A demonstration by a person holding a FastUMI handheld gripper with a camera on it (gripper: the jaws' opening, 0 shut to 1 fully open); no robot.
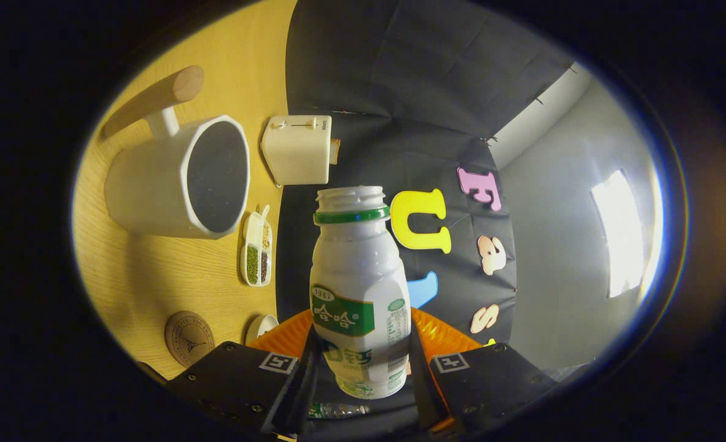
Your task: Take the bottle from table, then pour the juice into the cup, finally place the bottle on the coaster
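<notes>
I see, left to right: coaster (pixel 189 338) on surface (pixel 154 276), white cup (pixel 181 178), seed tray (pixel 257 248), toaster (pixel 296 149). Tongs (pixel 363 368) clamped on uncapped bottle (pixel 361 288), both fingers pressing its base, held off the surface. Right side: open air.

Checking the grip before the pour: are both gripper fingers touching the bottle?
Touching. The gripper view shows the gripper closed on the bottle, both fingers pressed against its lower sides, no gap visible.
</notes>
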